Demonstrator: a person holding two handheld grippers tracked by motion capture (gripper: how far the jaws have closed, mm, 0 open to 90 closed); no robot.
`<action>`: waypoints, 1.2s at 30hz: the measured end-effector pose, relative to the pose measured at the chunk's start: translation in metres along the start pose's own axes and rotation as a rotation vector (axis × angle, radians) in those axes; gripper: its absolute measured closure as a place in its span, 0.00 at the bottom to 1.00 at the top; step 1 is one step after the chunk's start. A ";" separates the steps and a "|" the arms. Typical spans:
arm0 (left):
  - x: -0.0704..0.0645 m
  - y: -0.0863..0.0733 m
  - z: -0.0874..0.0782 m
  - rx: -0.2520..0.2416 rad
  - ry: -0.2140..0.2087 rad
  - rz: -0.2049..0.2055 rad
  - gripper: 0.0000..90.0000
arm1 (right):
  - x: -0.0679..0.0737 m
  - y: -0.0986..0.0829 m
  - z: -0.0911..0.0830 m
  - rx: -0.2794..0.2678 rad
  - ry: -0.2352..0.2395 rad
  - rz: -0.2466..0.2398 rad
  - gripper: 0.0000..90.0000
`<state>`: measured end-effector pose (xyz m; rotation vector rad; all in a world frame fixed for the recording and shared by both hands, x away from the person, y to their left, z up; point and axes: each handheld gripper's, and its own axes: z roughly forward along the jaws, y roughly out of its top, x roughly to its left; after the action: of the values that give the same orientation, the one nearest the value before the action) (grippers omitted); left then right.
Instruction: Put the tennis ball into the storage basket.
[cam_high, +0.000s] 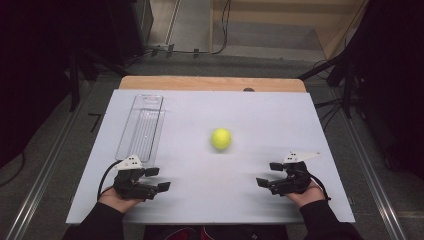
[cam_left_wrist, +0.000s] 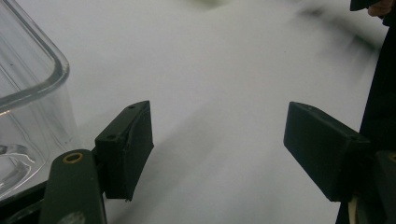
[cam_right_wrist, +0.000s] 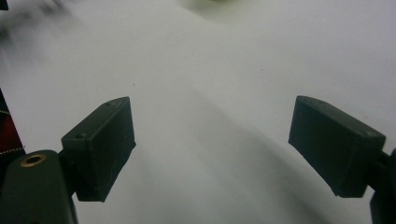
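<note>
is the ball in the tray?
No, the ball lies on the bare table, well to the right of the clear tray.

White table with a ball and a tray

The table (cam_high: 280, 115) carries a yellow-green ball (cam_high: 221, 138) near its middle and a clear plastic tray (cam_high: 142, 127) lying lengthwise toward its left edge, well apart.

Lab recording space, white table (cam_high: 300, 115), black curtains (cam_high: 395, 75), floor cables (cam_high: 220, 30), metal rails (cam_high: 45, 170)
</note>
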<state>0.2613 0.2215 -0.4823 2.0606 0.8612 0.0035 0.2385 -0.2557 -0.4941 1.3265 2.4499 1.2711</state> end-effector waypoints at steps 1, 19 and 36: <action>0.000 0.000 0.000 0.000 0.000 0.000 0.27 | 0.000 0.000 -0.001 -0.008 0.001 0.000 0.14; -0.002 0.001 0.000 -0.002 0.004 0.014 0.27 | 0.000 0.000 -0.001 -0.006 0.015 0.009 0.14; -0.002 0.002 0.000 -0.001 0.002 0.012 0.27 | -0.001 -0.001 0.000 -0.007 0.020 0.012 0.14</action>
<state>0.2610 0.2198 -0.4807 2.0656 0.8501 0.0129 0.2380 -0.2568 -0.4946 1.3361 2.4519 1.3002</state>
